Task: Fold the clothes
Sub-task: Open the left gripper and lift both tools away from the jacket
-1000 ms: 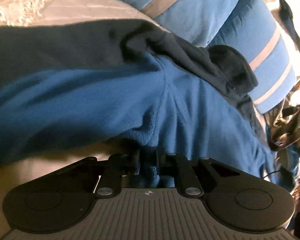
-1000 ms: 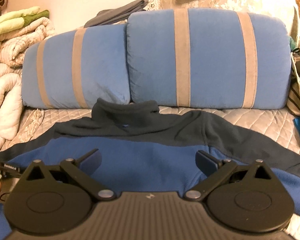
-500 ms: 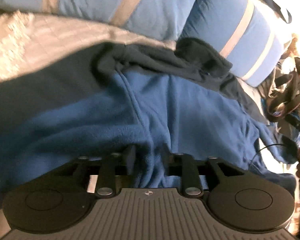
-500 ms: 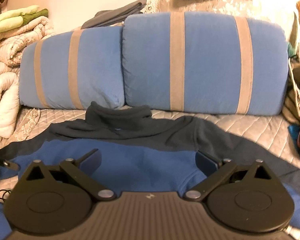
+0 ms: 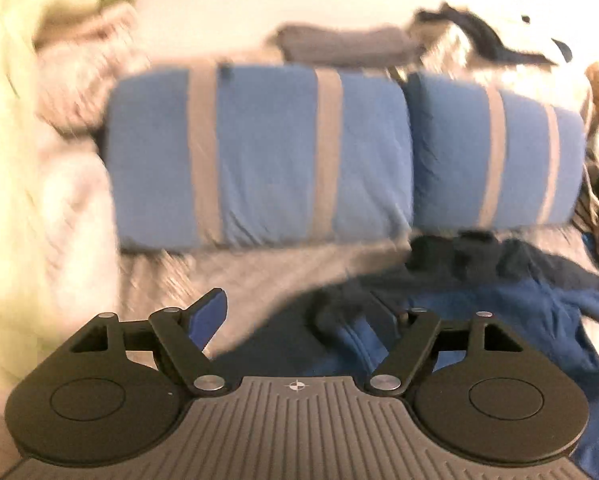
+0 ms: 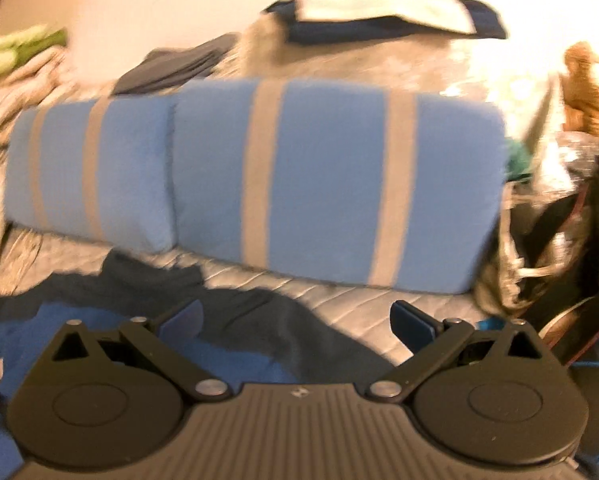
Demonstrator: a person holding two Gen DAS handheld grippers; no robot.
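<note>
Quilted beige bedding [image 5: 259, 272] fills the left wrist view, with 2 blue cushions [image 5: 259, 152] crossed by tan stripes standing upright along the back. Pale blankets [image 5: 39, 140] are heaped at the left edge, and folded dark clothing [image 5: 347, 40] lies on top behind the cushions. All of it is smeared by motion blur. The left gripper [image 5: 297, 312] has its jaws spread wide and holds nothing. A blue and dark grey fleece top [image 5: 519, 308] lies rumpled on the bedding, low and to the right, with a bunched dark fold just beside the gripper's right finger; whether fold and finger touch cannot be told.

From the right wrist view, the same 2 striped cushions [image 6: 319, 184] lean against a beige covered backrest [image 6: 379, 60], where a light cloth on a navy one [image 6: 383, 12] rests on top. A brown plush toy [image 6: 587, 80] and dark bags [image 6: 559, 232] crowd the right side. The right gripper [image 6: 297, 320] also has its jaws set wide apart and empty. The fleece top [image 6: 139, 308] spreads across the lower left of the quilted bedding [image 6: 359, 304], its dark part reaching between the 2 fingers and beneath them.
</note>
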